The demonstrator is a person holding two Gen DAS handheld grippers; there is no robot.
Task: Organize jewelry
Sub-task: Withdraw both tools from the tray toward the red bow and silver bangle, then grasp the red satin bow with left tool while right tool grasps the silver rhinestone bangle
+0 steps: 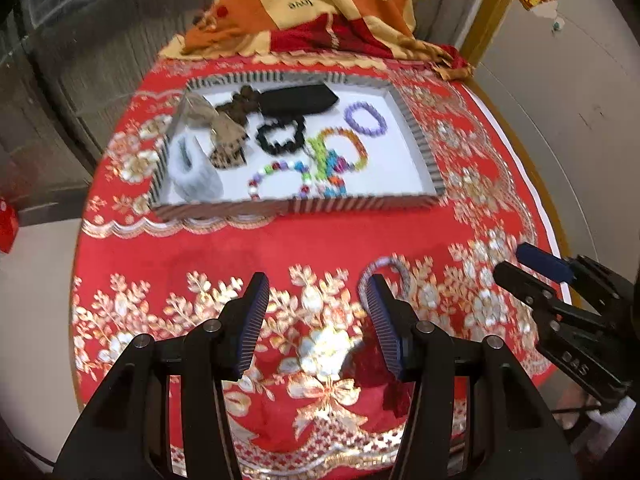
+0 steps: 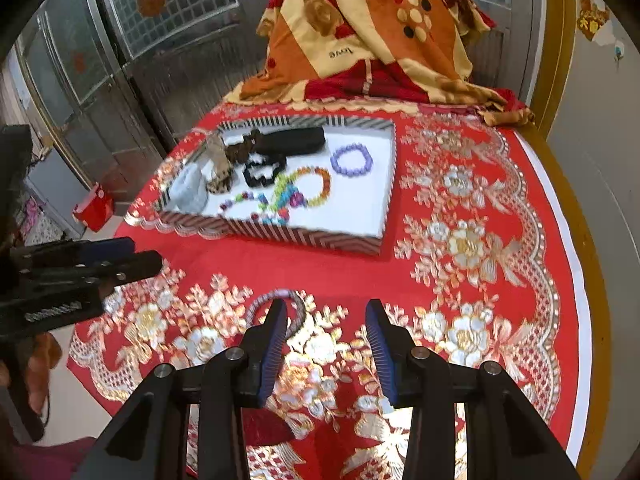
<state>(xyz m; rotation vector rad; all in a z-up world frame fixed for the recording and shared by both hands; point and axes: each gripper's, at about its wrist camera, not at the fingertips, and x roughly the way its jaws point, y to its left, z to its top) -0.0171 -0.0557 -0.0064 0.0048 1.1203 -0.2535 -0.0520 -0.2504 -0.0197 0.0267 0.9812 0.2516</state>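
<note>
A striped tray (image 1: 420, 136) (image 2: 304, 236) on the red tablecloth holds a purple bracelet (image 1: 366, 120) (image 2: 352, 164), a black bracelet (image 1: 280, 138) (image 2: 262, 172), multicoloured bead bracelets (image 1: 340, 156) (image 2: 304, 192), a black case (image 1: 300, 98) and pouches. A pale beaded bangle (image 1: 390, 266) (image 2: 276, 298) lies on the cloth, partly hidden behind my fingers. My left gripper (image 1: 318, 292) is open and empty just above it. My right gripper (image 2: 326, 316) is open and empty, the bangle at its left finger. Each gripper shows in the other's view (image 1: 532, 264) (image 2: 132, 256).
A folded orange, red and yellow blanket (image 1: 312, 12) (image 2: 368, 40) sits at the table's far end. The round table's edge (image 2: 576, 280) curves along the right by a wall. A metal door (image 2: 120, 60) and a red bag (image 2: 94, 208) are to the left.
</note>
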